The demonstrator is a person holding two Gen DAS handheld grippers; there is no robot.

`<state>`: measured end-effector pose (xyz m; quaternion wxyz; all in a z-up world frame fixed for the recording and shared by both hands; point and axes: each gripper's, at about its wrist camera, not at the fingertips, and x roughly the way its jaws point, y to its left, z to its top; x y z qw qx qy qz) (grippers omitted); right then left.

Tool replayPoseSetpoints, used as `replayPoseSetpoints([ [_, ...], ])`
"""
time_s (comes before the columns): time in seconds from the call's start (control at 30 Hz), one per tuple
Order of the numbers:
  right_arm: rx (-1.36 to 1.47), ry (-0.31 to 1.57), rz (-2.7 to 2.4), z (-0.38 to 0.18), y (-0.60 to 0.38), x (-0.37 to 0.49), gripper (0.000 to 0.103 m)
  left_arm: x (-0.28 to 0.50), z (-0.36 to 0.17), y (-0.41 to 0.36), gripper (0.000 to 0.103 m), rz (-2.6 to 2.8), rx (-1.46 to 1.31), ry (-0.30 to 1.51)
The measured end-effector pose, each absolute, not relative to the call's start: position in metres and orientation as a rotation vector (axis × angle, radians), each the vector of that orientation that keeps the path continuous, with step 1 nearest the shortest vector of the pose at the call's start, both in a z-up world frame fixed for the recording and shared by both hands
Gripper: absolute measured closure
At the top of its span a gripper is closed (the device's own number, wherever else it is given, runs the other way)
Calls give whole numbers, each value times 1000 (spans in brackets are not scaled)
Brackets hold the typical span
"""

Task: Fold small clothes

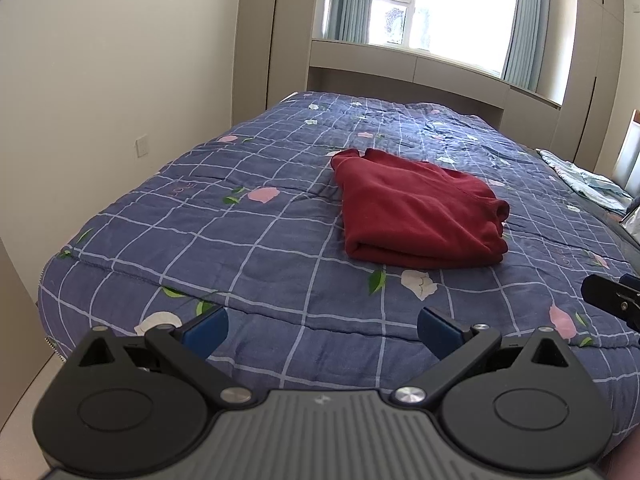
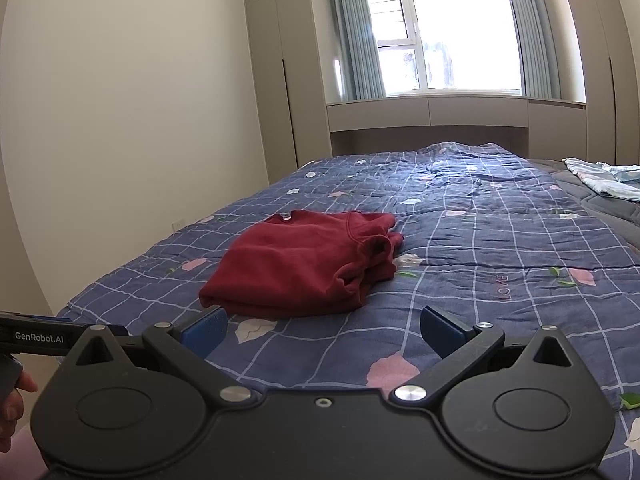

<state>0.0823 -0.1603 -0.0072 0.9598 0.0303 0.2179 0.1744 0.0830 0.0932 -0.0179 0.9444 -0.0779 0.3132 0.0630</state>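
Note:
A dark red garment (image 1: 416, 216) lies folded into a compact bundle on the blue checked quilt (image 1: 240, 240). The right wrist view shows the same red garment (image 2: 304, 264) with a sleeve cuff bunched at its right side. My left gripper (image 1: 322, 330) hovers over the near edge of the bed, open, nothing between its blue pads, well short of the garment. My right gripper (image 2: 324, 330) is open too and empty, just in front of the bundle's near edge. Part of the right gripper (image 1: 612, 300) shows at the right edge of the left wrist view.
The quilt (image 2: 480, 248) covers a bed with its left side near a beige wall (image 1: 100, 100). A light blue cloth (image 2: 604, 182) lies at the far right of the bed. Cabinets and a window (image 2: 452, 40) stand behind. A hand (image 2: 12, 408) holds the left tool.

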Motion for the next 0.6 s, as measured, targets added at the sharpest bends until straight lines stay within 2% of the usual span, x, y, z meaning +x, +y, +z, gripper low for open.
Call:
replayPoseSetpoints([
  [0.6,57,464,355,-13,-159,90,1,90,-24,92,0,144,-153,665],
])
